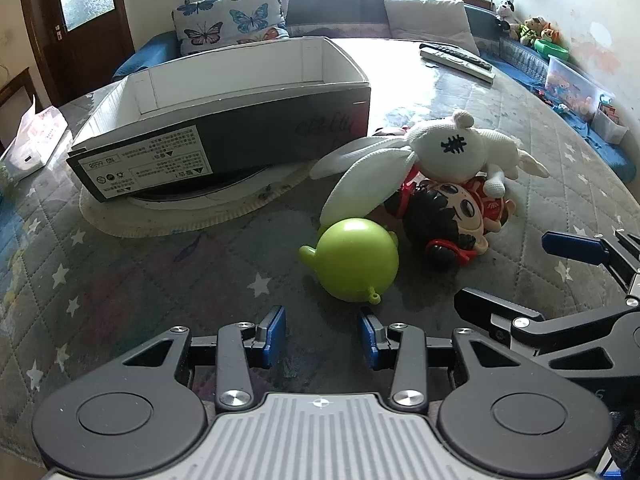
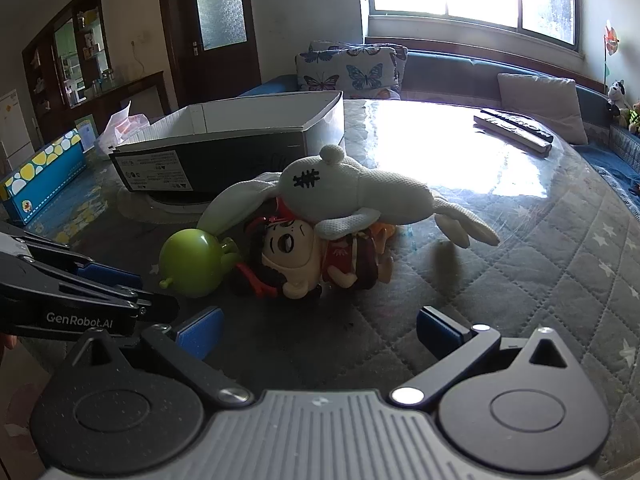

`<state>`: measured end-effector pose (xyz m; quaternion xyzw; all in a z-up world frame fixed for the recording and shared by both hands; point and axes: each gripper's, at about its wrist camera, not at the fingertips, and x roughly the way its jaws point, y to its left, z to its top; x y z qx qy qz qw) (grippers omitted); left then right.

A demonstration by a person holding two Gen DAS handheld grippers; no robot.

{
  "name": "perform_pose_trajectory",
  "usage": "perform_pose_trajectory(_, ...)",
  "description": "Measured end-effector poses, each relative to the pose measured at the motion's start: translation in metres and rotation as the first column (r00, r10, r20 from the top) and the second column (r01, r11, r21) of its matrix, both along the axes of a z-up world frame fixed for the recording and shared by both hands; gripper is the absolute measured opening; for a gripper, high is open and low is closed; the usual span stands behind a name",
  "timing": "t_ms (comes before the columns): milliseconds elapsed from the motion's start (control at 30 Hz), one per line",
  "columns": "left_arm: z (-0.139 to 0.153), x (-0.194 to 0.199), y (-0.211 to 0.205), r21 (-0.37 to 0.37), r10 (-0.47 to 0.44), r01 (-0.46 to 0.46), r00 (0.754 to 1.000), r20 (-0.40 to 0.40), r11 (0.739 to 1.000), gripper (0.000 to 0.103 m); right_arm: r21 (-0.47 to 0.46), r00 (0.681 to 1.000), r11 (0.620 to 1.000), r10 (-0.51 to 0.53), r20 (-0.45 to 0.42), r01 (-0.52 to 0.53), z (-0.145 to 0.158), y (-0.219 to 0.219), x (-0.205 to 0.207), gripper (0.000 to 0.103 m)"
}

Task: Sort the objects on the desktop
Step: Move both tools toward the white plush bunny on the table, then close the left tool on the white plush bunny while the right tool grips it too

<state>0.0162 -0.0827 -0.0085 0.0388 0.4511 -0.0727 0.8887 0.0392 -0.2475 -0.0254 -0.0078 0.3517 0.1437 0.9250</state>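
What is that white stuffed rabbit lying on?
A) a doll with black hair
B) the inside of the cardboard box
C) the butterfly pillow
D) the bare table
A: the white rabbit is draped over the black-haired doll, just in front of the open box.

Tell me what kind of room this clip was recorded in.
Most likely a family living room: a window bench with butterfly cushions, stuffed toys lined along it, and remote controls on the padded table.
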Motion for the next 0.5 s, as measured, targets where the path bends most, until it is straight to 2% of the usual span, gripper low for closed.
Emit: perform_pose_trajectory(500, 0.007, 0.008, 0.002, -0.021, -0.018, 0.017, 1.0, -0.022, 1.0, 0.042, 0.016, 1.0, 1.0, 0.008, 0.005, -0.008, 0.006, -0.002, 0.011, 0.103)
